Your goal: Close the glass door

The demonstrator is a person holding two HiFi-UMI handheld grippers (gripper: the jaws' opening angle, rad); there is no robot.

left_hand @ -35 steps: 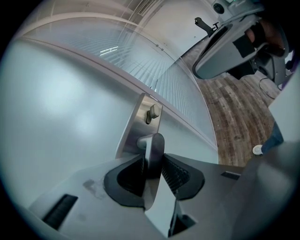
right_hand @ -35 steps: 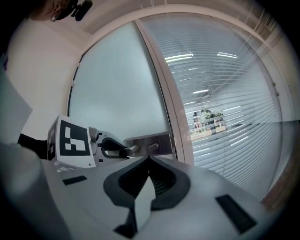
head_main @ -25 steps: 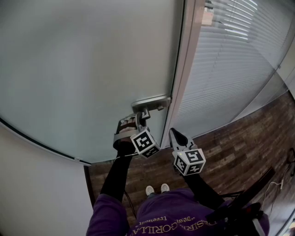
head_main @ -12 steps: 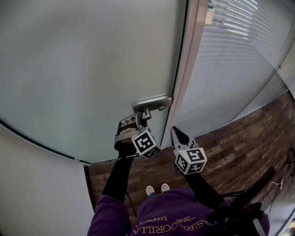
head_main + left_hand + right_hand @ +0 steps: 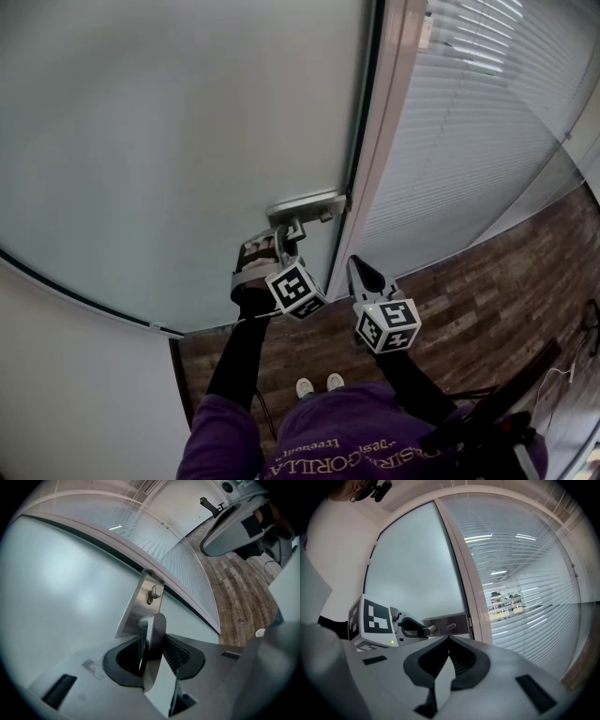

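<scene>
Right gripper: jaws closed tip to tip, nothing between them. Just past the tips is the steel lock plate on the frosted glass door. The left gripper, marker cube facing this camera, has its dark jaws round the lever handle. Pale door frame stands right of the plate, then slatted blinds.

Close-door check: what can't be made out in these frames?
- Latch: in the head view the seam between glass door and frame is only a dark line; bolt engagement is hidden.
- Behind the door: frosting hides it in all views.
- Grip of left tongs on lever handle: in the head view their own body covers it; only the left gripper view shows it.
- Room past the blinds, right gripper view: slats break it up.
</scene>
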